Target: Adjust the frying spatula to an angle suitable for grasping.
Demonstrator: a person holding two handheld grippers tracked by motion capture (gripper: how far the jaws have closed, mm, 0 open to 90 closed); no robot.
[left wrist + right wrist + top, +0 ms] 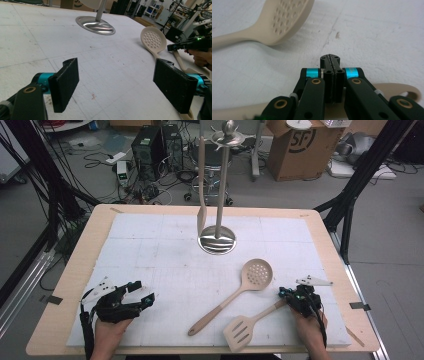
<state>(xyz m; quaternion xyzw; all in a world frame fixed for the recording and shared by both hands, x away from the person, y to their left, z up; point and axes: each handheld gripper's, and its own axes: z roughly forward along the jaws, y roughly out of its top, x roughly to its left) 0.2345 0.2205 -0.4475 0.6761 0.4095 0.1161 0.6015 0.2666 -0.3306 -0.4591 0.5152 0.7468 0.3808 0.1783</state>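
Two beige utensils lie on the white mat. A perforated spoon points its handle toward the front. A slotted spatula lies to its right, its handle running up to my right gripper. In the right gripper view that gripper is shut, pads together with nothing between them. The spatula's handle passes beneath it, and the perforated spoon lies ahead at the left. My left gripper rests open at the front left. Its jaws stand wide apart over bare mat.
A metal utensil stand rises at the back middle of the mat, with another beige spatula hanging from its top. The stand's base and the perforated spoon lie ahead of my left gripper. Cables, computers and boxes are on the floor beyond the table.
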